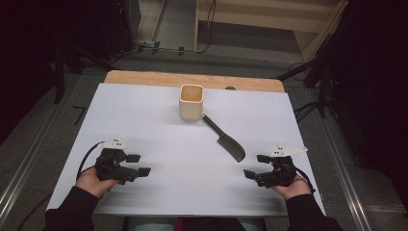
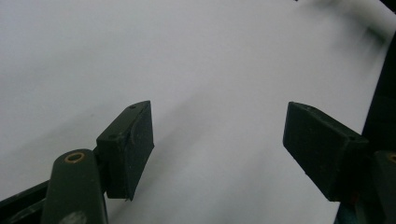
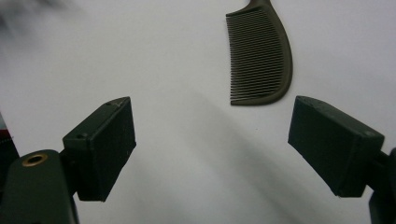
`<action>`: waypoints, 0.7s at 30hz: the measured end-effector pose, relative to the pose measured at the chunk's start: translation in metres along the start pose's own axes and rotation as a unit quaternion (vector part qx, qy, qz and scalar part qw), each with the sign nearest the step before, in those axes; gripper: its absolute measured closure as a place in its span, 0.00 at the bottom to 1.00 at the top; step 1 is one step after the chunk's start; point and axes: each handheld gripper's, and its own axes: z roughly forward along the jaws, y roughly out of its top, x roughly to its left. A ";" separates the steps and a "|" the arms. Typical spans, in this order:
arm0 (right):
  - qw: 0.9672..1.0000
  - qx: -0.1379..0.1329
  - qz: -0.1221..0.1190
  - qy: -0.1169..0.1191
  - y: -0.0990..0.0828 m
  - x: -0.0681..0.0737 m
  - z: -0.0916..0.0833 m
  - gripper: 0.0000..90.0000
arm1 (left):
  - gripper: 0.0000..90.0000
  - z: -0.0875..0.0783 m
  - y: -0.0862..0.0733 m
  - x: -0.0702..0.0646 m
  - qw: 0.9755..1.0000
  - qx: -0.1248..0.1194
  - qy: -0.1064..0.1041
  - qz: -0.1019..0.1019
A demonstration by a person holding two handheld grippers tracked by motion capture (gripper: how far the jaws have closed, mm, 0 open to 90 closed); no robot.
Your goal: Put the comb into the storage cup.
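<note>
A dark comb (image 1: 226,139) lies on the white table sheet (image 1: 183,187), its handle pointing toward a square cream cup (image 1: 191,102) that stands upright at the back middle. The comb (image 3: 259,58) also lies just ahead of my right gripper's jaws, teeth to the left in that view. My right gripper (image 1: 256,166) rests near the front right, open, nothing between its jaws, close beside the comb's toothed end. My left gripper (image 1: 139,164) sits at the front left, open and empty, over bare sheet (image 2: 210,70).
A wooden table edge (image 1: 192,79) shows behind the sheet. Dark stands and cables surround the table on the floor. A person's hands and dark sleeves hold both grippers at the front edge.
</note>
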 end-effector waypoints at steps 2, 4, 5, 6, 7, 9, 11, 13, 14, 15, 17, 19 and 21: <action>1.000 0.000 0.000 0.000 0.000 0.000 0.000 0.15 | 0.28 -0.001 0.001 0.001 1.000 -0.005 0.001 -0.001; 1.000 0.000 -0.001 0.000 0.000 0.000 0.000 0.15 | 0.28 -0.001 0.002 0.002 1.000 -0.004 0.002 -0.002; 1.000 0.000 -0.001 0.000 0.000 0.000 0.000 0.15 | 0.28 -0.001 0.002 0.002 1.000 -0.004 0.002 -0.002; 1.000 0.000 -0.002 0.000 0.000 0.000 0.000 0.15 | 0.28 0.000 0.001 0.003 1.000 -0.004 0.001 -0.003; 1.000 0.000 -0.002 0.000 0.000 0.000 0.000 0.15 | 0.28 0.000 0.001 0.003 1.000 -0.002 0.001 -0.003; 1.000 -0.001 -0.001 0.000 0.000 0.000 -0.001 0.15 | 0.28 0.001 0.001 0.003 1.000 0.001 0.001 -0.001; 1.000 -0.002 -0.001 0.001 0.001 0.000 -0.001 0.15 | 0.28 0.001 0.001 0.002 1.000 0.001 0.000 -0.002; 1.000 -0.002 -0.003 0.001 0.001 0.001 0.000 0.15 | 0.28 0.001 0.001 0.002 1.000 0.004 0.000 0.000; 1.000 -0.001 -0.004 0.004 0.002 0.002 0.001 0.15 | 0.28 0.001 0.001 0.001 1.000 0.005 0.001 0.001; 1.000 0.000 -0.005 0.005 0.002 0.002 0.001 0.15 | 0.28 0.002 0.001 0.001 1.000 0.007 0.001 0.002; 1.000 0.000 -0.006 0.006 0.002 0.003 0.002 0.15 | 0.28 0.002 0.000 0.001 1.000 0.006 0.001 0.001; 1.000 0.002 -0.010 0.006 0.003 0.003 0.002 0.15 | 0.28 0.002 0.000 0.001 1.000 0.007 0.001 0.001; 1.000 0.003 -0.011 0.007 0.003 0.004 0.003 0.15 | 0.28 0.002 0.000 0.001 1.000 0.006 0.001 0.001</action>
